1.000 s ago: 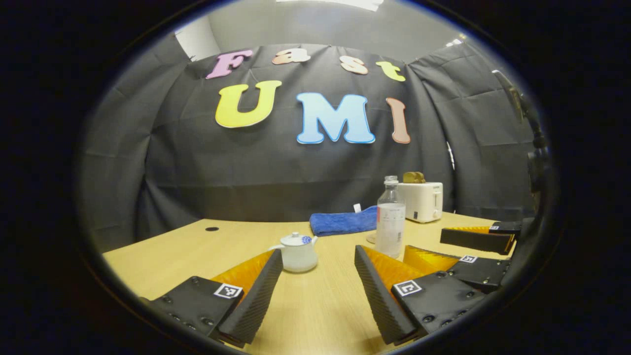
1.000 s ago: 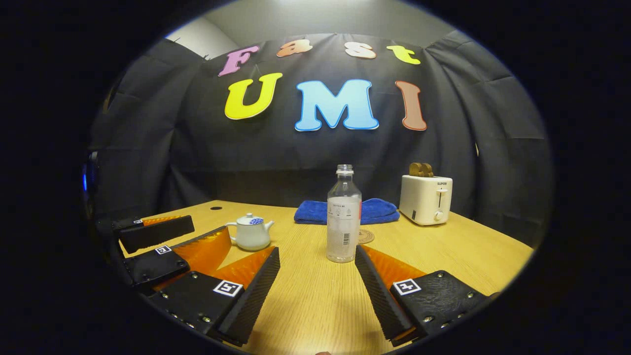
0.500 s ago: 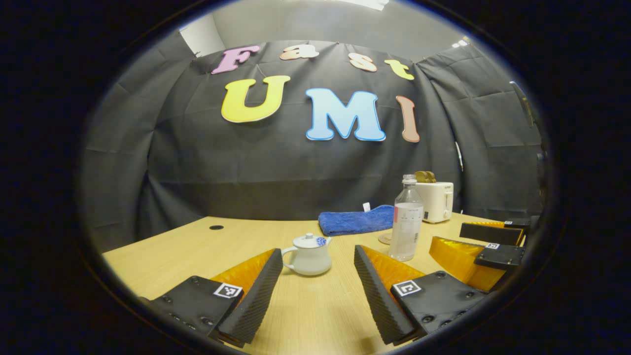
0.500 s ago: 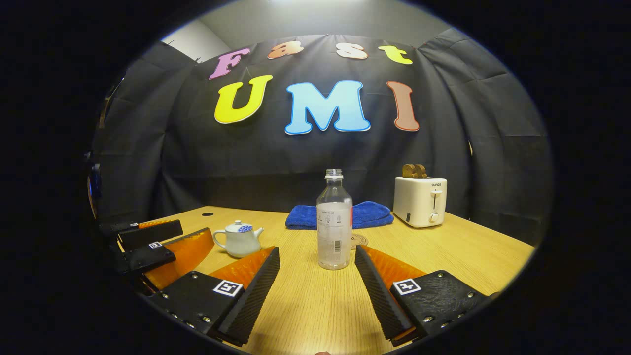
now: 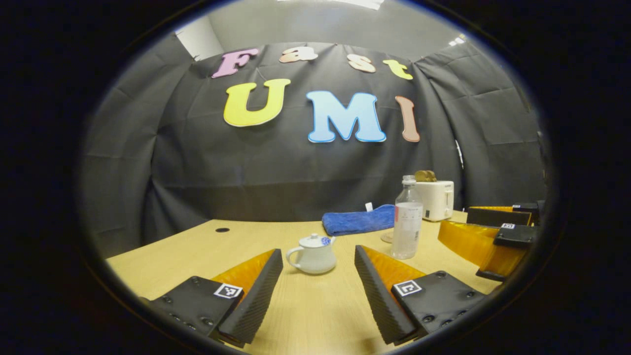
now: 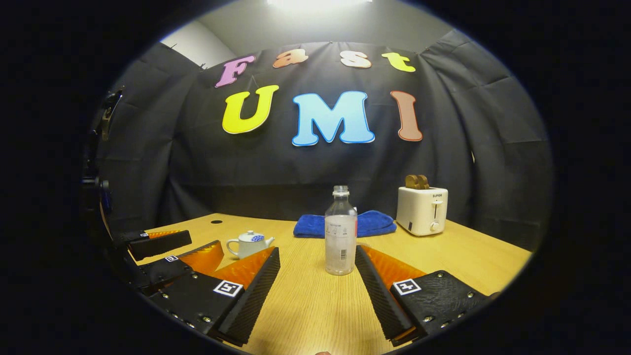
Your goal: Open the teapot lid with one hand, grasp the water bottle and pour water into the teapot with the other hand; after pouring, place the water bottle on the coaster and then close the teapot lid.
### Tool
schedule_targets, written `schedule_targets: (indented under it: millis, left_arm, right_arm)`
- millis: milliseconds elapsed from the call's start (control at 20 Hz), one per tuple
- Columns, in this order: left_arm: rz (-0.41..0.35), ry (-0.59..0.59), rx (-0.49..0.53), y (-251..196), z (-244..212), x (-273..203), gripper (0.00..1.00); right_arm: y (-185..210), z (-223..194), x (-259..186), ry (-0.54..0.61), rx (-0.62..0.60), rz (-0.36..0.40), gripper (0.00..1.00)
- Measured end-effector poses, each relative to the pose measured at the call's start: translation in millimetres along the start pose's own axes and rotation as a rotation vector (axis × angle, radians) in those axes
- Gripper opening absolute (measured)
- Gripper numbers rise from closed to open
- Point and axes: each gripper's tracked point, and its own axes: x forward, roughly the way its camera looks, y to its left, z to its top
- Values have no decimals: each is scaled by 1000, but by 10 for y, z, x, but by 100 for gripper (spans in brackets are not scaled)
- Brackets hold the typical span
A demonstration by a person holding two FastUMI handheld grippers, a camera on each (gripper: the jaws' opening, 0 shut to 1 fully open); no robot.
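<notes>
Blue towel (image 6: 345,224), toaster (image 6: 422,210) holding toast, probably (image 6: 417,182).

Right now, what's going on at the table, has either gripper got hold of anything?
Nothing is held. The left gripper is open, lined up on the teapot, whose lid is on. The right gripper is open, facing the uncapped water bottle, which stands upright on the table. A blue towel and a toaster sit behind.
</notes>
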Motion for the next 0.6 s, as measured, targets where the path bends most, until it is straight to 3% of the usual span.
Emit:
schedule_targets:
  millis: [200,600]
  left_arm:
    - [2,-13,-7,63,148,186,99]
    - [-65,-4,-3,-3,311,736,99]
  right_arm:
    - [-47,134,183,1,1,-17,95]
    - [-223,302,759,32,18,-64,95]
